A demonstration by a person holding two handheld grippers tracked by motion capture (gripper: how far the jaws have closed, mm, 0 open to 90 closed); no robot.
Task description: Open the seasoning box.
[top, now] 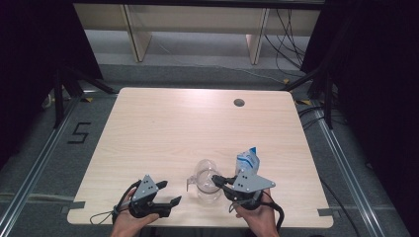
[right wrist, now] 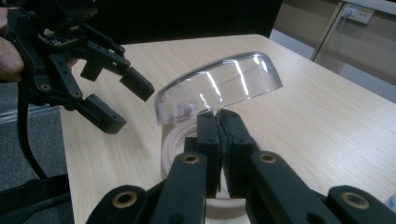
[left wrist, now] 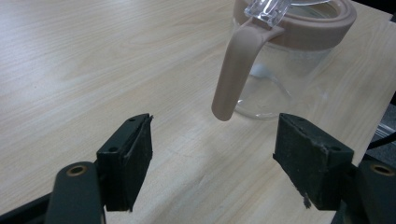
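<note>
Gripping the jug's clear lid (right wrist: 219, 86), right claw (right wrist: 218, 122); left claw (left wrist: 212, 158) wide, empty

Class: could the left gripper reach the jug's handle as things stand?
Probably yes: the left gripper is open, the handle points toward it, and bare table lies between.

lab | black curtains (top: 29, 59) | floor rails (top: 34, 163) | cables (top: 289, 44)
</note>
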